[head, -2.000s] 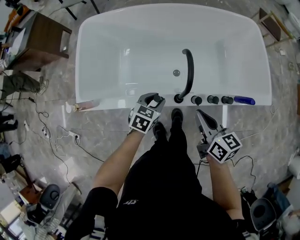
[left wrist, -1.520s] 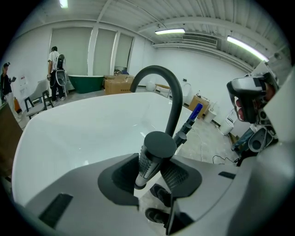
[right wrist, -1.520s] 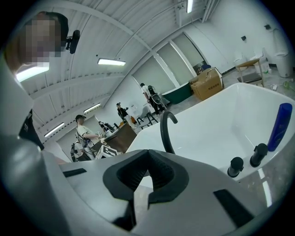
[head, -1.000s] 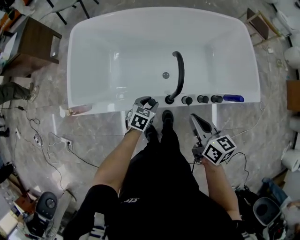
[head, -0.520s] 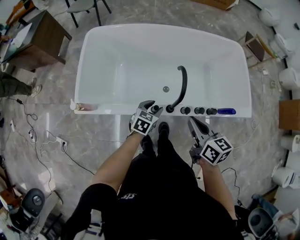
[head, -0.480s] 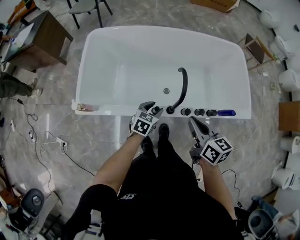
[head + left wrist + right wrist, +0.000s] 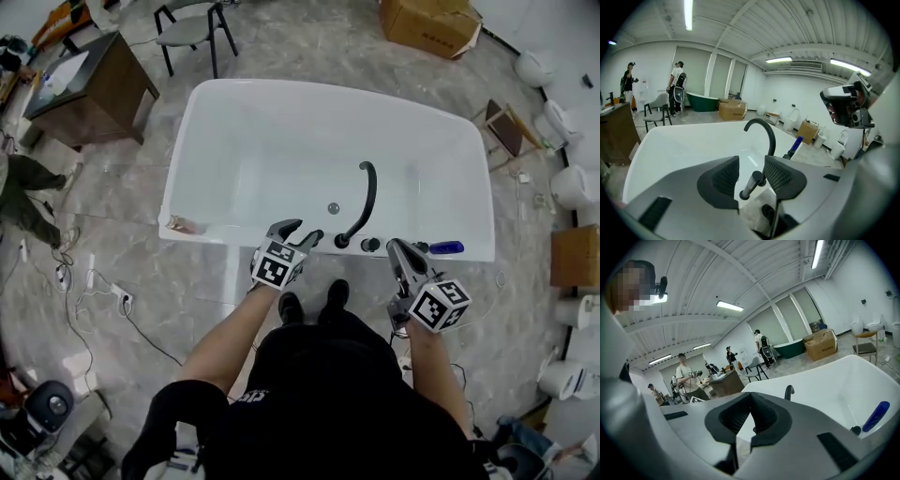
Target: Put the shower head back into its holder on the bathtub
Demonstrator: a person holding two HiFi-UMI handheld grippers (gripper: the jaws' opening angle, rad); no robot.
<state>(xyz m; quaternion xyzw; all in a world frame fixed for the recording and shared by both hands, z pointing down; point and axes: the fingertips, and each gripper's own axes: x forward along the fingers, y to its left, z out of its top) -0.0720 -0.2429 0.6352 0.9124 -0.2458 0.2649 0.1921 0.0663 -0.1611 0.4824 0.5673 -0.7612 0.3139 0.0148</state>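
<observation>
The shower head (image 7: 315, 237) is a slim dark cylinder standing tilted on the near rim of the white bathtub (image 7: 234, 230), just left of the curved black faucet (image 7: 366, 197). My left gripper (image 7: 298, 232) hovers right beside it. In the left gripper view the shower head (image 7: 752, 183) shows through the gap between the jaws of the left gripper (image 7: 752, 164). The jaws are closing, and the pads do not touch it. My right gripper (image 7: 401, 249) hangs over the floor in front of the rim. Its jaws (image 7: 751, 404) meet with nothing between them.
Black knobs (image 7: 370, 245) and a blue bottle (image 7: 445, 247) line the rim right of the faucet. A wooden desk (image 7: 89, 89), a chair (image 7: 192, 23), a cardboard box (image 7: 431, 26), toilets (image 7: 567, 187) and floor cables (image 7: 94, 281) surround the tub. People stand far off.
Both grippers have risen from the tub rim and the head view now takes in more of the room. The shower head stays on the rim by the left gripper's tips.
</observation>
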